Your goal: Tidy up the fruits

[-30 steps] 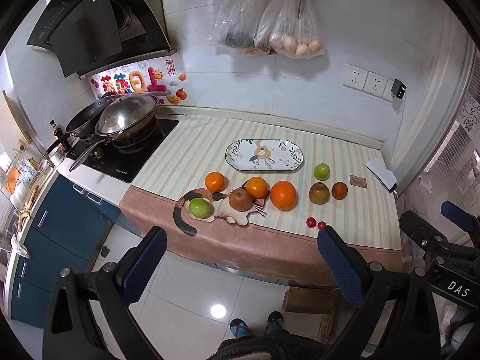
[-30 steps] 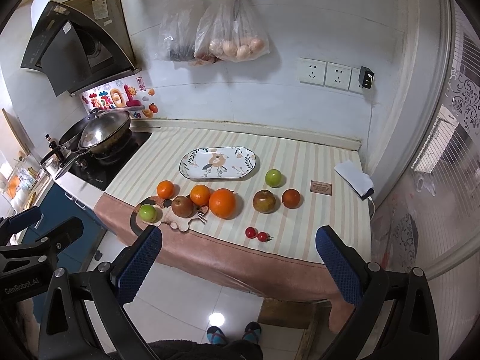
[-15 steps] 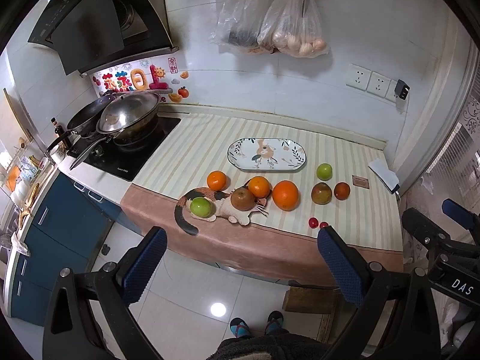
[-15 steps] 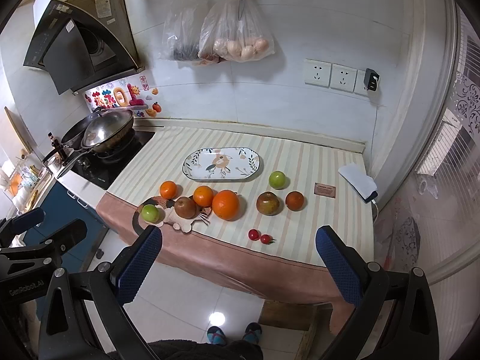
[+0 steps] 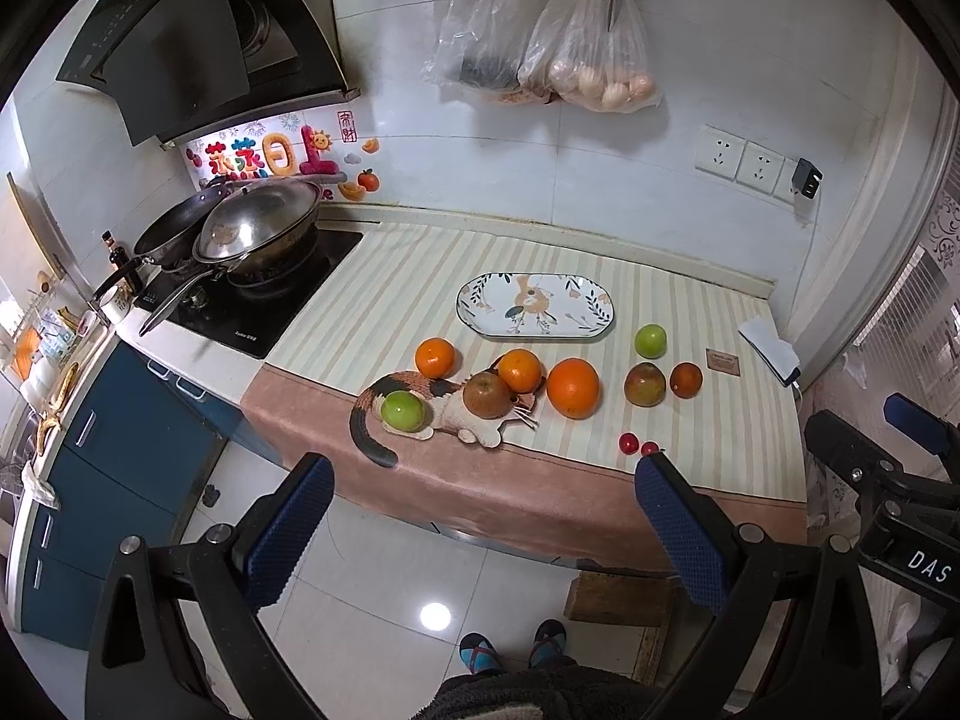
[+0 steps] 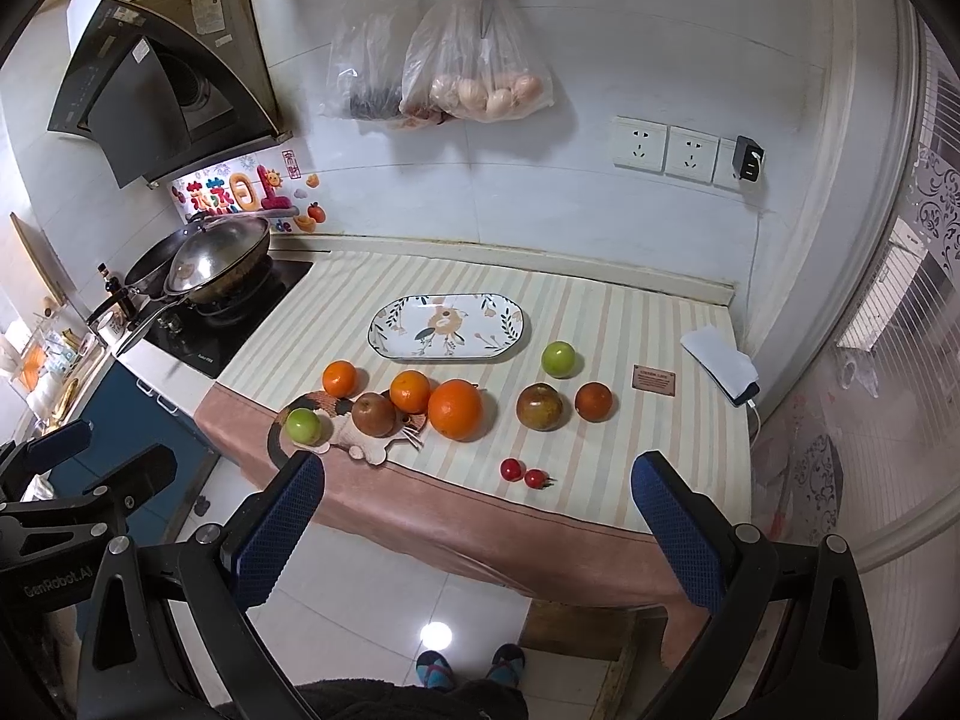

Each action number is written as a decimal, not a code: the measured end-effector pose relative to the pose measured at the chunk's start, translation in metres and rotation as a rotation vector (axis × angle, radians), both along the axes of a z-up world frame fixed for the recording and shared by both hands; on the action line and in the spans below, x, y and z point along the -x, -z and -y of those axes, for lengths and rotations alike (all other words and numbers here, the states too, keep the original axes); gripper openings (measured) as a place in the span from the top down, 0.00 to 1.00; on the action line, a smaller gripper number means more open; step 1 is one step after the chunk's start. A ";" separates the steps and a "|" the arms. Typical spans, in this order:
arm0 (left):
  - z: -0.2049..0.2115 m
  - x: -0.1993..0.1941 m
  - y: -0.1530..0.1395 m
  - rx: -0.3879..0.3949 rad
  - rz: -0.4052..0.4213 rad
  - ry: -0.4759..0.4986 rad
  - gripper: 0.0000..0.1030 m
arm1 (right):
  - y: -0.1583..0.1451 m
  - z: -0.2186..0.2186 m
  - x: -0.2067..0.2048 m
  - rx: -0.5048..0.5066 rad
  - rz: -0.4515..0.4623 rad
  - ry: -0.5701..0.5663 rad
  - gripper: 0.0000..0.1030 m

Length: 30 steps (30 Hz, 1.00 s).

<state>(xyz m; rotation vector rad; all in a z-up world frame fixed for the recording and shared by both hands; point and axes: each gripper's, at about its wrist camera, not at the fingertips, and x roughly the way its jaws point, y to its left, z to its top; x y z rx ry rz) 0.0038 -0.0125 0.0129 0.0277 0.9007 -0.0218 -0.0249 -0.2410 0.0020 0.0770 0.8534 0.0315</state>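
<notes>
Nothing is picked up yet; this looks like the approach step. The left hand-held gripper (image 5: 483,531) and the right hand-held gripper (image 6: 477,525) both hang over the floor, short of the table's (image 6: 678,324) near edge, each with its jaws spread wide and nothing between them.

The fruit lies in a loose row across the middle of the table. From the left: a green apple (image 6: 303,425) and a brown apple (image 6: 373,414) resting on a cat-shaped mat (image 6: 354,438), two small oranges (image 6: 339,377), then a big orange (image 6: 455,409). Farther right sit a mottled apple (image 6: 539,407), a dark orange (image 6: 593,401) and a second green apple (image 6: 558,358). Two cherry tomatoes (image 6: 510,468) lie nearest the front edge. The oval plate (image 6: 384,330) stands bare behind the row, just beyond the oranges.

The plate is probably where the fruit goes. The next move calls for carrying one hand-held gripper forward over the near edge, lowering it around a fruit and closing gently.

The row's right half is well spaced, giving easy room. The left cluster is tight, with fruits nearly touching, so a nudge could roll one. The tomatoes near the front edge could be knocked off.
</notes>
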 end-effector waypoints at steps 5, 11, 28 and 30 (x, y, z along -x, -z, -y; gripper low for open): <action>0.000 0.000 0.001 -0.002 0.000 0.002 0.00 | 0.001 -0.001 0.001 0.000 0.000 0.000 0.00; -0.001 -0.001 0.001 -0.001 0.001 0.003 0.00 | 0.000 0.000 0.000 -0.001 -0.001 0.001 0.00; -0.002 -0.002 0.011 0.000 0.001 -0.010 0.00 | 0.005 0.008 -0.002 -0.054 -0.001 0.028 0.00; -0.002 -0.010 0.011 -0.014 0.011 -0.036 0.00 | 0.010 0.018 -0.009 -0.080 -0.008 0.039 0.00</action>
